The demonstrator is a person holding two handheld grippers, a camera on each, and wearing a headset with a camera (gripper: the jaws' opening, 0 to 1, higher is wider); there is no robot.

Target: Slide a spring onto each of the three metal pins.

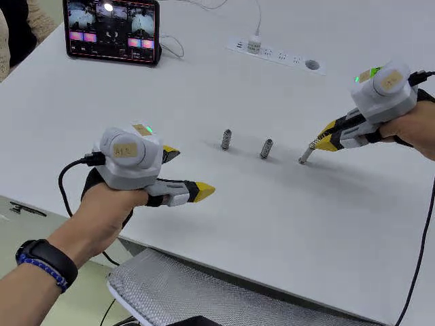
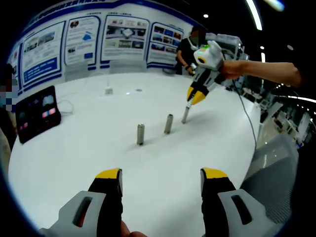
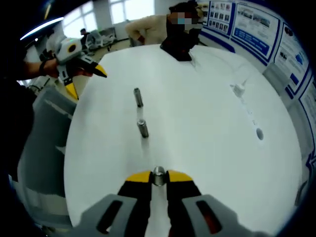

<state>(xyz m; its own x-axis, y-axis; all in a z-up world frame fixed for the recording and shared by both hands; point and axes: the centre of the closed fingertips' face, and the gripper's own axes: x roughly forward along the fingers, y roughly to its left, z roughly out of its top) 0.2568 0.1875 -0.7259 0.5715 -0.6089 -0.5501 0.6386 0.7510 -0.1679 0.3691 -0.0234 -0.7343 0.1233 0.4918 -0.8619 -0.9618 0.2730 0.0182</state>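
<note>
Okay so the left gripper [image 1: 187, 172] hangs over the near edge of the table [image 1: 204, 95] with its jaws wide apart and nothing between them. In its own view the two yellow tips [image 2: 109, 174] sit well apart, pointing at the row of pins.

The first pin [image 1: 226, 140] and second pin [image 1: 266, 149] stand upright mid-table, near each other, and each looks wrapped in a spring.

The right gripper [image 1: 325, 141] is clamped on the top of the third pin [image 1: 306, 156], which leans over with its foot on the table. The upper part looks coiled, but I can't tell if the jaws pinch spring or bare pin. In the right gripper view the tips close on a round metal end [image 3: 158, 176].

Tablet [image 1: 112, 28] and power strip [image 1: 275, 53] sit at the far side.
</note>
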